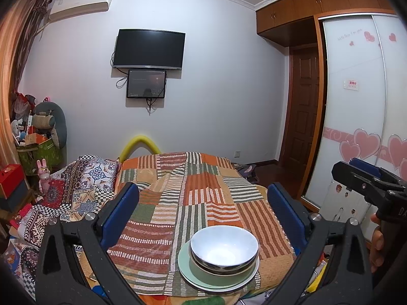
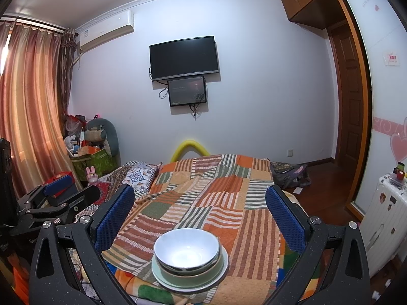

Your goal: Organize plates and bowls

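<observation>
A white bowl (image 1: 223, 246) (image 2: 186, 247) sits on top of a stack: a dark-rimmed bowl under it, then a pale green dish, then a white plate (image 1: 201, 283) (image 2: 168, 283). The stack rests on the striped patchwork blanket near its front edge. My left gripper (image 1: 203, 203) hangs open above and behind the stack, nothing between its blue pads. My right gripper (image 2: 199, 203) is open too, held over the same stack. In the left wrist view the right gripper (image 1: 356, 175) shows at the right edge; the left one (image 2: 63, 190) appears at the left in the right wrist view.
The blanket covers a bed (image 1: 203, 178). A patterned pillow (image 1: 84, 185) lies to its left, with boxes and toys (image 1: 38, 139) in the corner. A white suitcase (image 2: 386, 216) stands at the right by the wardrobe (image 1: 356, 101). A dark bag (image 2: 290, 175) lies on the floor.
</observation>
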{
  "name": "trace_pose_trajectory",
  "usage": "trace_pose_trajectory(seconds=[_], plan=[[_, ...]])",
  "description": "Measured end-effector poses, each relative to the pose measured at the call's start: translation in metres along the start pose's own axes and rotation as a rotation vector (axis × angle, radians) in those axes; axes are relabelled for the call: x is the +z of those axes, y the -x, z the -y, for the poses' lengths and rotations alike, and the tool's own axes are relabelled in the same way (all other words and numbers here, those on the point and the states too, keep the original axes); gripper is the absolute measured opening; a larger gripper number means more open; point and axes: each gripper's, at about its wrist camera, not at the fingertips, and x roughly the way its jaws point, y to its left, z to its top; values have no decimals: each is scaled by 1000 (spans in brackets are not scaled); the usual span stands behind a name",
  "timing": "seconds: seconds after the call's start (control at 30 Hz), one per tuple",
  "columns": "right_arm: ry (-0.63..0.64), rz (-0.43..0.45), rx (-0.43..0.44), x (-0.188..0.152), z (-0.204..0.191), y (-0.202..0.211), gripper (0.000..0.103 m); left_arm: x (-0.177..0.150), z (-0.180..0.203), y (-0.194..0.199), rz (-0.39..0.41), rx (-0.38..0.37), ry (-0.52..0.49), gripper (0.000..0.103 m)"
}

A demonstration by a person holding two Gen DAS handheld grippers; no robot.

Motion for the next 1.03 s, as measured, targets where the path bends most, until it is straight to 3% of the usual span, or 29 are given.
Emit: trace_pose_trajectory(seconds=[1.03], plan=[[10, -23, 9, 2, 0, -5, 103, 0, -4, -4, -16, -15, 8, 103]])
